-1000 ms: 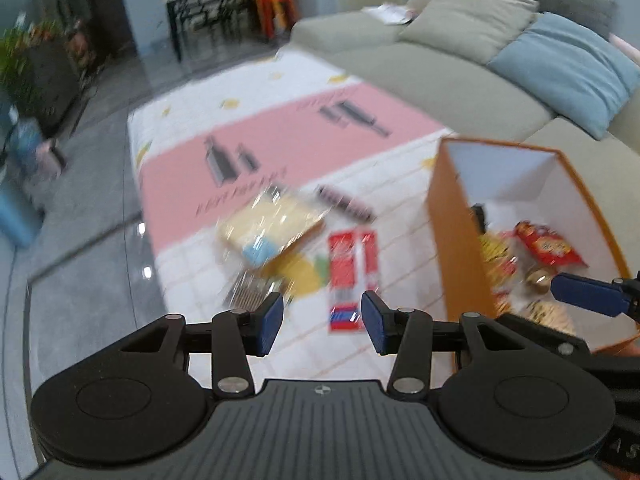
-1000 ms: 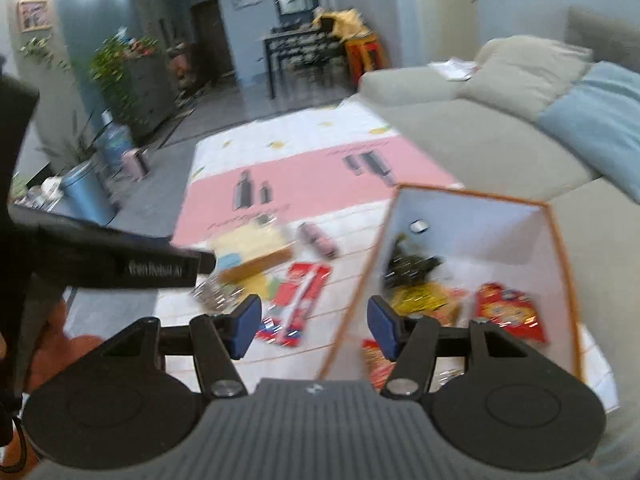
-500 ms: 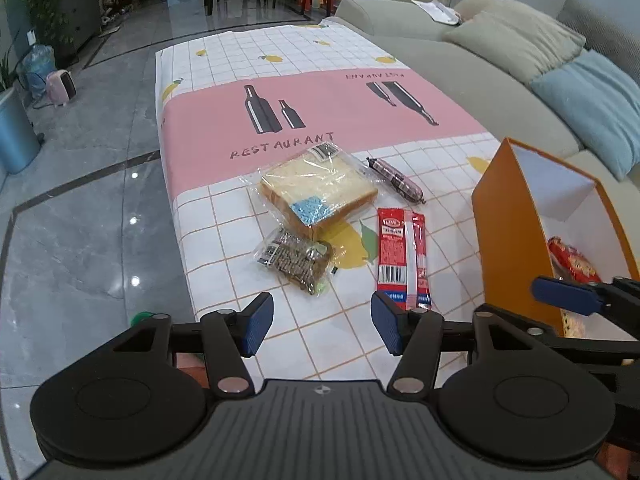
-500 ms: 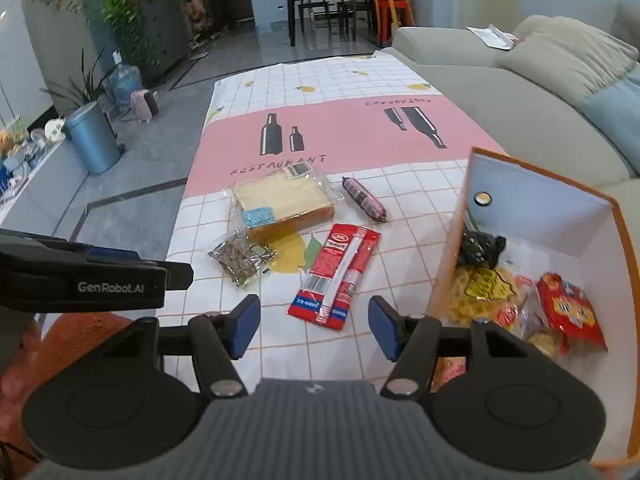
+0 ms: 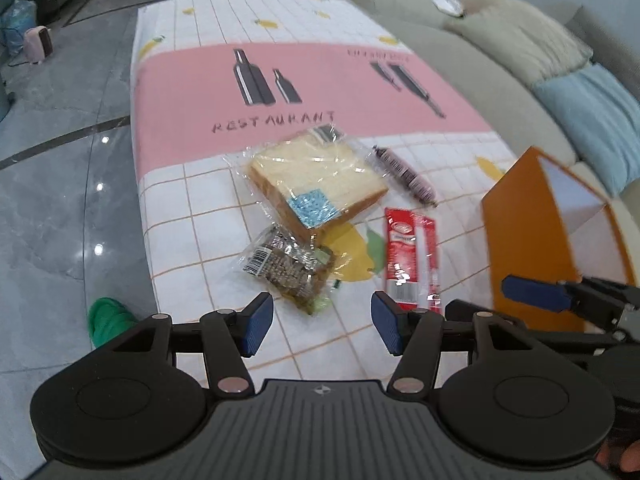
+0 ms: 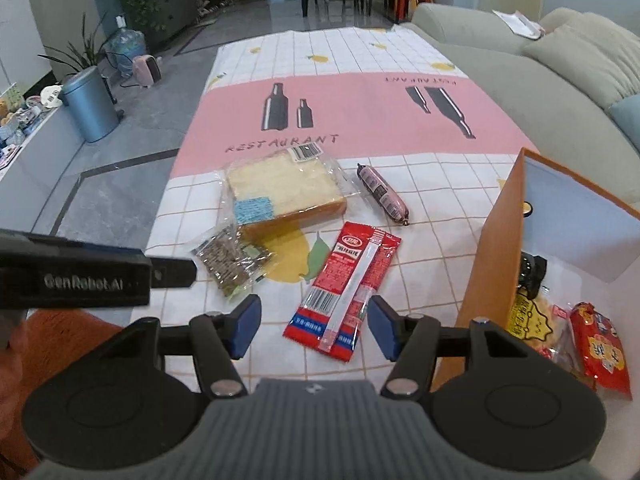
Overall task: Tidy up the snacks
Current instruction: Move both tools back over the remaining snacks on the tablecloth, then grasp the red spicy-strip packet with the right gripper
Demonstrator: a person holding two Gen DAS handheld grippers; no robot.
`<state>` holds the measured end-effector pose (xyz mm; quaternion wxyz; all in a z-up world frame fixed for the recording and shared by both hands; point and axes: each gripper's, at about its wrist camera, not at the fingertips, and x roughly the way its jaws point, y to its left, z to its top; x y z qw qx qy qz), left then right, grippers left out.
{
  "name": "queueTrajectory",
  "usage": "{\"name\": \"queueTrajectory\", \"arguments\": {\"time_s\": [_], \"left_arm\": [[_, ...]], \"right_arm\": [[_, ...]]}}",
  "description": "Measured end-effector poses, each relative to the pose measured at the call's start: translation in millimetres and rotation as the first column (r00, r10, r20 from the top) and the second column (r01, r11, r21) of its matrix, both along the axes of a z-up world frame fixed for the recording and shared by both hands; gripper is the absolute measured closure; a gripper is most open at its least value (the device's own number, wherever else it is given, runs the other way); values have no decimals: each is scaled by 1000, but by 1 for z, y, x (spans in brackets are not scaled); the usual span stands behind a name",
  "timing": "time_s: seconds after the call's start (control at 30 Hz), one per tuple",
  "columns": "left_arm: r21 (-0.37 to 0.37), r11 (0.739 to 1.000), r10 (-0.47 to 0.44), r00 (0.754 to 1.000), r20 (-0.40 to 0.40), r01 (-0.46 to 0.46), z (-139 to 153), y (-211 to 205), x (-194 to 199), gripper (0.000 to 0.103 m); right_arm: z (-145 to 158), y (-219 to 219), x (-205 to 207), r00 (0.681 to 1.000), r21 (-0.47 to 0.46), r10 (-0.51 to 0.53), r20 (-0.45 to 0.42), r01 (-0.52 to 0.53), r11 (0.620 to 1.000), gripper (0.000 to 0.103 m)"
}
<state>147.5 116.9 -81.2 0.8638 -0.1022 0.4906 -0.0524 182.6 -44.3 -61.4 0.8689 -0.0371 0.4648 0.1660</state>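
Several loose snacks lie on the tablecloth: a wrapped bread slice (image 5: 316, 184) (image 6: 280, 188), a dark seed bar in clear wrap (image 5: 286, 268) (image 6: 230, 260), a red packet (image 5: 410, 258) (image 6: 348, 284) and a pink sausage (image 5: 404, 174) (image 6: 384, 192). To the right stands an orange box (image 5: 524, 248) (image 6: 496, 256) holding a red bag (image 6: 600, 348) and a yellow bag (image 6: 528, 316). My left gripper (image 5: 322, 320) hangs open just short of the seed bar. My right gripper (image 6: 314, 326) is open above the red packet's near end. Neither holds anything.
The pink and white checked tablecloth (image 5: 280, 80) covers a low table. A grey sofa (image 6: 540, 92) with a blue cushion (image 5: 596, 116) runs along the right. Grey tiled floor (image 5: 60, 200) lies to the left, with a green object (image 5: 106, 318) and a blue bin (image 6: 90, 104).
Both grippers have come down and forward toward the snacks on the cloth. The left jaws stand a little wider than a second ago. The snacks have not moved.
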Motion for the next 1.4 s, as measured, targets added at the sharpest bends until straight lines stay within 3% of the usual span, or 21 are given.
{"name": "queueTrajectory", "arguments": {"time_s": [0.17,0.33,0.53,0.7,0.8,1.0,1.23,1.3,1.4], "left_arm": [[100,995,-23,1000,0,23,-15,-2,20,32],[43,999,-28,999,-33,29,-32,9,37,29],[96,994,-41,998,-39,45,-45,7,49,29],[73,994,-81,996,-39,84,-49,4,53,22],[91,991,-97,994,-44,101,-53,-1,56,19],[221,962,-156,987,-46,162,-61,-23,55,11],[238,957,-163,986,-34,167,-65,-26,54,7],[247,953,-171,985,-31,174,-65,-28,53,11],[264,949,-171,985,-24,172,-64,-31,51,17]], "right_arm": [[-23,7,26,996,-21,-26,-87,24,999,44],[-48,9,45,985,-35,-66,-162,61,998,38],[-67,13,58,975,-56,-93,-202,84,995,35],[-81,12,64,962,-48,-110,-250,101,994,35],[-82,14,63,967,-51,-96,-234,87,995,32],[-85,24,55,982,-104,-42,-183,23,994,32],[-84,24,49,987,-128,-21,-158,0,992,40],[-84,23,48,987,-126,-18,-158,-2,992,43],[-81,21,47,987,-118,-27,-158,8,993,56]]}}
